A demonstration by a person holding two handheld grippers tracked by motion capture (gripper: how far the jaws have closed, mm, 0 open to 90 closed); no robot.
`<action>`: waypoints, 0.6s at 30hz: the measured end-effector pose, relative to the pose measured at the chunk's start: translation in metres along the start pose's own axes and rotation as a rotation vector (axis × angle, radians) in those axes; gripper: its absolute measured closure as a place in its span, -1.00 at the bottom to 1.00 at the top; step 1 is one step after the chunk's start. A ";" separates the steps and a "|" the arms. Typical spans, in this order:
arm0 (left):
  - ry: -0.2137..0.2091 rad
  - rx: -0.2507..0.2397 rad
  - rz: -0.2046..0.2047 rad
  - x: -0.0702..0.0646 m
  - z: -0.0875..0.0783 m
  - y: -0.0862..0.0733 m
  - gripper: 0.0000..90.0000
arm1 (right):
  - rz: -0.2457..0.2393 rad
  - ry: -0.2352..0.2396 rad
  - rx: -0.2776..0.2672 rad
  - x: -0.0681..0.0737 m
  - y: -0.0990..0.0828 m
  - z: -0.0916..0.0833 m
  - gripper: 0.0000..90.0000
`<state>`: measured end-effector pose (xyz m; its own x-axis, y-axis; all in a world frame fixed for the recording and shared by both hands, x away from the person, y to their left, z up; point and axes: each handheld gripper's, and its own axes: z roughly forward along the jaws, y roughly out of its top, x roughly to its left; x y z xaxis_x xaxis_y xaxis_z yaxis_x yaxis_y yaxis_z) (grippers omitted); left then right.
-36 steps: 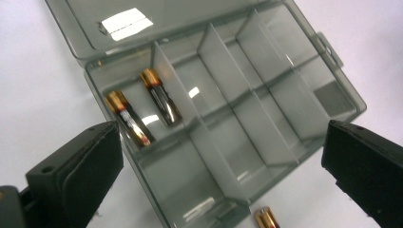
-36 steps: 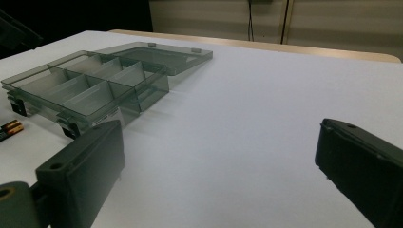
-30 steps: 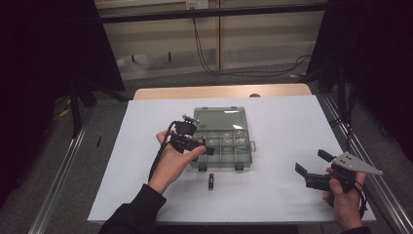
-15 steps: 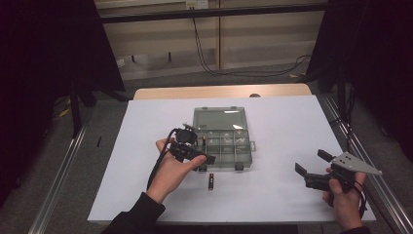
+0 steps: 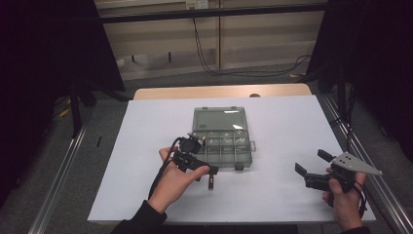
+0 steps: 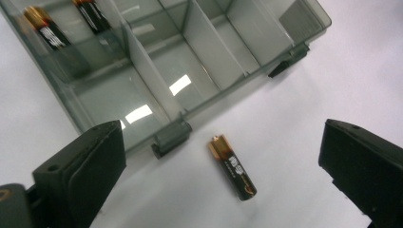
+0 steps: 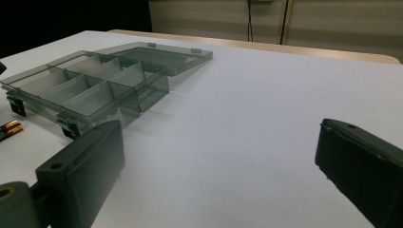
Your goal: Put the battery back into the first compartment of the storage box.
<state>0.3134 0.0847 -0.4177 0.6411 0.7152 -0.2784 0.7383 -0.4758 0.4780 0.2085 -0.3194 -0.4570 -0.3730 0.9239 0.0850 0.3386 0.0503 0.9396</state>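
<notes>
Currently we hold the left gripper (image 5: 197,163) over a loose battery (image 6: 232,167), jaws wide, nothing gripped. Battery lies on the white table (image 5: 282,126), just beside the front latch of the open compartment box (image 5: 221,141). Our right gripper (image 5: 316,170) sits well apart, jaws wide too.

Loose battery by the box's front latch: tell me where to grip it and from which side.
Grip the battery at mid-body, across its width, coming straight down from above with the left gripper. It lies flat on the white table, clear of the organizer box latch, and the open fingers already straddle it.
</notes>
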 end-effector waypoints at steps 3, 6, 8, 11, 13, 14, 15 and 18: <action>-0.008 0.006 0.004 -0.003 0.001 -0.004 -0.84 | -0.001 -0.001 0.003 0.000 0.000 0.000 -0.96; -0.004 0.005 0.005 -0.004 0.002 -0.008 -0.68 | -0.005 -0.002 0.000 0.000 0.000 0.000 -0.96; -0.009 -0.001 -0.001 -0.004 0.001 -0.010 -0.54 | -0.004 -0.003 0.001 0.000 0.000 0.000 -0.96; -0.010 0.002 -0.006 -0.004 0.002 -0.013 -0.35 | -0.005 -0.005 0.001 0.000 0.000 0.000 -0.96; -0.002 0.004 -0.006 -0.004 0.004 -0.015 -0.25 | -0.006 -0.002 0.003 0.001 0.000 0.000 -0.96; -0.002 0.011 -0.001 -0.004 0.005 -0.015 -0.22 | -0.005 -0.004 0.003 0.001 0.000 0.000 -0.96; -0.006 0.013 -0.003 -0.004 0.006 -0.016 -0.18 | -0.007 -0.005 0.003 0.001 0.000 0.000 -0.96; -0.001 0.023 -0.006 -0.006 0.010 -0.019 -0.07 | -0.005 -0.005 0.003 0.001 0.000 0.000 -0.96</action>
<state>0.2978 0.0843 -0.4328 0.6367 0.7176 -0.2821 0.7469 -0.4829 0.4571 0.2086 -0.3187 -0.4571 -0.3709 0.9254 0.0783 0.3392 0.0566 0.9390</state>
